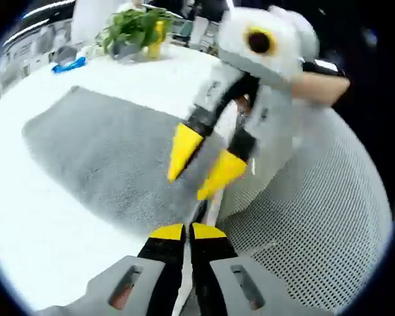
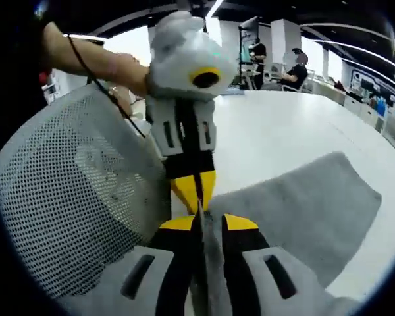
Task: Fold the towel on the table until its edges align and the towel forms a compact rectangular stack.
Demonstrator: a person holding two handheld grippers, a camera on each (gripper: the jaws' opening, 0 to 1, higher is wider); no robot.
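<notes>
Office interior, open-plan; white table [image 1: 26,230] with a mesh chair back [image 1: 316,224] at its near edge. Left gripper [image 1: 187,230]: jaws pressed together on the near edge of the towel [image 1: 99,158], a thin fold of cloth seemingly pinched between the yellow tips. Right gripper [image 2: 201,222]: jaws likewise closed on grey cloth at the same edge; in the left gripper view it enters from 2 o'clock, its tips apparently parted in the blur. The two grippers sit just beside each other, tip facing tip. Towel: grey terry, spread flat, running from the grippers toward 10 o'clock in the left gripper view. Judged light, limp and non-slip; will sag between holds, so grip at corners or along one edge. Beyond, at 11 o'clock: potted plant [image 1: 135,29], blue item [image 1: 69,64].
</notes>
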